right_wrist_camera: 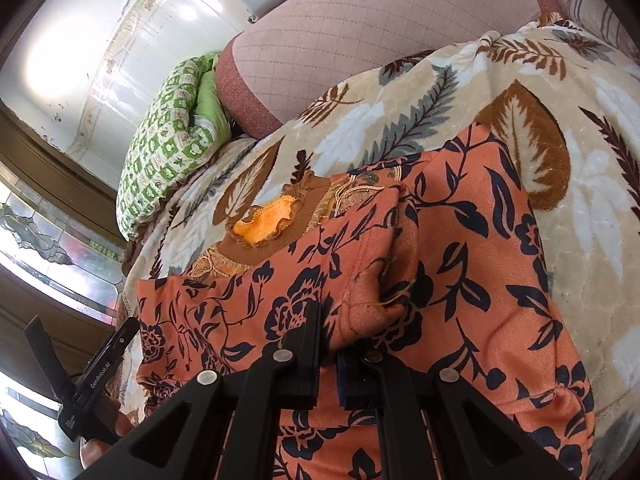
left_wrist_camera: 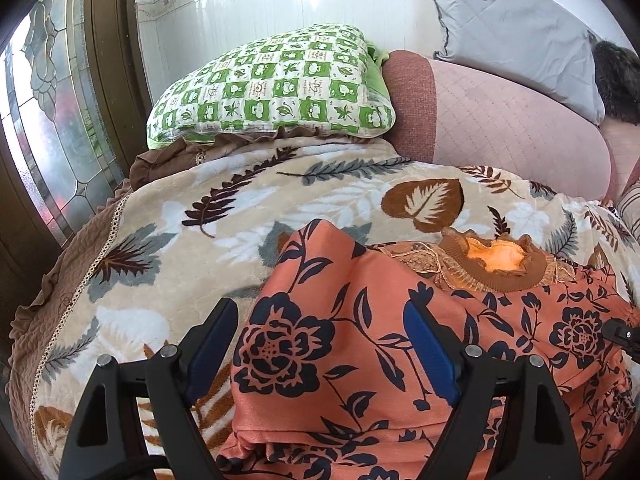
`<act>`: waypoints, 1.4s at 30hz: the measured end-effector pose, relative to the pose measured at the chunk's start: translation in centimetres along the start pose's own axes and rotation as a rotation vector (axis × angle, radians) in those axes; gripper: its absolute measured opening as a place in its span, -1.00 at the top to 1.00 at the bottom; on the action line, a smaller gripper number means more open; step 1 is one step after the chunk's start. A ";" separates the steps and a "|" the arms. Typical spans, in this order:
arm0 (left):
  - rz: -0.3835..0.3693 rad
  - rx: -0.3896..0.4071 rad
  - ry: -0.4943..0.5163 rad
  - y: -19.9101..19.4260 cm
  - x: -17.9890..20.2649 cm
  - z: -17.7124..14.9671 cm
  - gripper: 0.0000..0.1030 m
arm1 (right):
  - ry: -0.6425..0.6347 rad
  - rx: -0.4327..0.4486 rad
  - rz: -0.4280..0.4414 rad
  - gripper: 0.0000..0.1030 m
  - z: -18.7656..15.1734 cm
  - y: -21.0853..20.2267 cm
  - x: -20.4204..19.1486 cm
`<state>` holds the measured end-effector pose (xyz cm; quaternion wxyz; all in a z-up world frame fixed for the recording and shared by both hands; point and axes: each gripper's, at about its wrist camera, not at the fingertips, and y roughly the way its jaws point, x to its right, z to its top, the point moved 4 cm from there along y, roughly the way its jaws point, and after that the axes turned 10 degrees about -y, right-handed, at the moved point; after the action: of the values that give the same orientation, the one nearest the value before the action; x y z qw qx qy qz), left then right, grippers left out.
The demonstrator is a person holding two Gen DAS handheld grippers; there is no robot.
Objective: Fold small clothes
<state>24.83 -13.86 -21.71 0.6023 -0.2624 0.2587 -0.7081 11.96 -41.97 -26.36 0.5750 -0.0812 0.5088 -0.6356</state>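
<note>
bed blanket (left_wrist_camera: 168,216) | one floral garment (left_wrist_camera: 320,320) | two pillows (left_wrist_camera: 276,84) (left_wrist_camera: 516,28)

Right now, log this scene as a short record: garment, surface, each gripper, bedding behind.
garment: orange floral top, brown ruffled collar, lying on the blanket
surface: beige leaf-print blanket
left gripper: open, over the top's edge, not gripping
right gripper: shut on a folded sleeve
bedding behind: green checked pillow, pink quilted cushion, grey pillow
</note>
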 end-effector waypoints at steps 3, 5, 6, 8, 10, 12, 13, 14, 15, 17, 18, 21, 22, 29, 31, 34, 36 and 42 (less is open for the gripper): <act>-0.003 0.006 0.004 -0.2 0.2 0.0 -0.65 | -0.002 0.005 -0.005 0.88 0.0 -0.2 0.1; -0.009 0.008 0.005 -0.3 0.3 0.0 -0.65 | -0.002 0.010 -0.011 0.88 -0.1 -0.4 0.2; -0.011 0.009 0.005 -0.3 0.3 0.0 -0.65 | -0.002 0.012 -0.014 0.88 -0.1 -0.5 0.2; -0.015 0.011 0.008 -0.4 0.4 0.0 -0.65 | -0.003 0.015 -0.019 0.88 -0.2 -0.7 0.3; -0.019 0.014 0.013 -0.5 0.6 -0.1 -0.65 | -0.006 0.018 -0.029 0.88 -0.4 -0.9 0.4; -0.022 0.016 0.016 -0.6 0.7 -0.1 -0.65 | -0.007 0.016 -0.037 0.88 -0.7 -1.0 0.6; -0.024 0.017 0.017 -0.7 0.8 -0.1 -0.65 | -0.007 0.014 -0.041 0.88 -0.9 -1.0 0.7; -0.025 0.019 0.019 -0.7 0.9 -0.1 -0.65 | -0.005 0.011 -0.044 0.89 -1.0 -1.0 0.8; -0.025 0.018 0.021 -0.7 0.9 -0.1 -0.65 | -0.001 0.008 -0.047 0.88 -1.2 -0.9 1.0; -0.023 0.015 0.023 -0.7 0.9 -0.2 -0.65 | 0.004 0.003 -0.055 0.88 -1.5 -0.8 1.3; -0.021 0.011 0.024 -0.6 0.9 -0.2 -0.65 | 0.005 -0.001 -0.060 0.88 -1.7 -0.7 1.5; 0.002 -0.022 0.035 0.3 0.7 -0.5 -0.65 | 0.008 -0.020 -0.079 0.89 -2.3 -0.2 2.1; 0.020 -0.039 0.035 0.8 0.5 -0.6 -0.65 | 0.013 -0.029 -0.084 0.89 -2.4 0.0 2.3; 0.123 -0.277 -0.050 5.9 -3.0 -3.2 -0.65 | 0.022 -0.015 -0.090 0.89 -2.7 -0.2 3.0; 0.106 -0.283 -0.083 5.7 -3.3 -3.1 -0.65 | 0.016 0.000 -0.092 0.89 -2.6 -0.7 3.0; 0.112 -0.279 -0.045 5.5 -3.0 -3.1 -0.65 | 0.024 -0.030 -0.095 0.89 -3.0 -0.4 3.5; 0.112 -0.281 -0.050 5.4 -3.2 -3.0 -0.65 | 0.051 -0.043 -0.083 0.89 -3.4 -0.3 3.9; 0.124 -0.280 -0.129 4.9 -5.2 -2.5 -0.53 | 0.031 0.008 -0.096 0.89 -3.1 -1.6 3.3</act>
<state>27.34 -9.29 -27.24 0.6177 -0.3720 0.3314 -0.6085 7.75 -43.18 -28.23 0.5364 -0.0934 0.5107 -0.6654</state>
